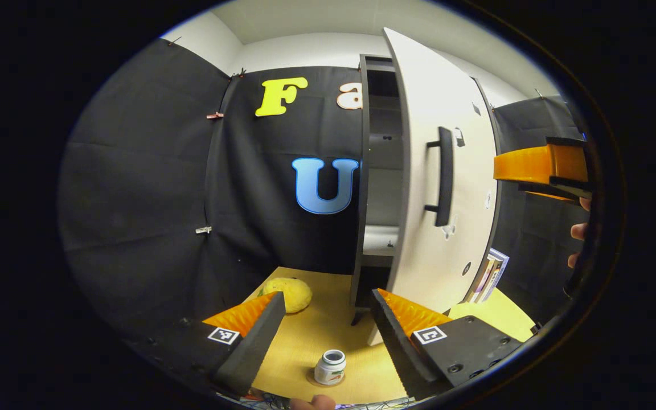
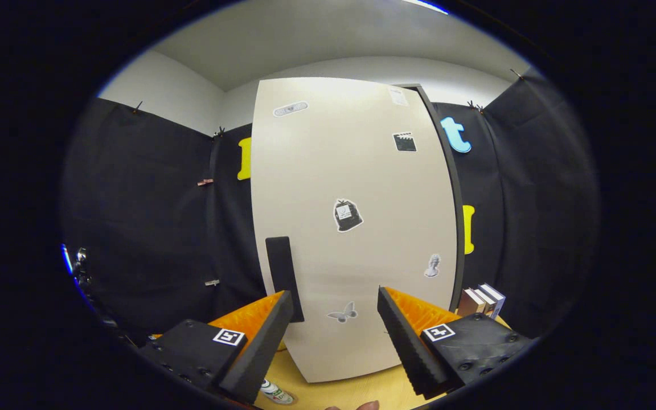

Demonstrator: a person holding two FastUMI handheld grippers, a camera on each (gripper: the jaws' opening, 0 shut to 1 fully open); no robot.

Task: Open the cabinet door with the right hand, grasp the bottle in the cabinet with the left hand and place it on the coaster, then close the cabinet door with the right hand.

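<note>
A small white bottle (image 1: 331, 367) stands upright on a round coaster (image 1: 311, 377) on the wooden table (image 1: 311, 336). My left gripper (image 1: 325, 336) is open above it, with the bottle low between the fingers and touching neither. The white cabinet door (image 1: 447, 188) with its black handle (image 1: 445, 176) stands partly open, showing dark shelves (image 1: 382, 171). In the right gripper view, my right gripper (image 2: 333, 336) is open and faces the door (image 2: 356, 228), the handle (image 2: 283, 285) just above its left finger. The bottle (image 2: 275, 393) peeks in at the bottom there.
A yellow soft object (image 1: 289, 293) lies on the table left of the cabinet. Several books (image 1: 490, 276) lean at the cabinet's right side, also seen as books (image 2: 482, 300). The right gripper (image 1: 544, 165) and a hand (image 1: 578, 230) sit at the far right.
</note>
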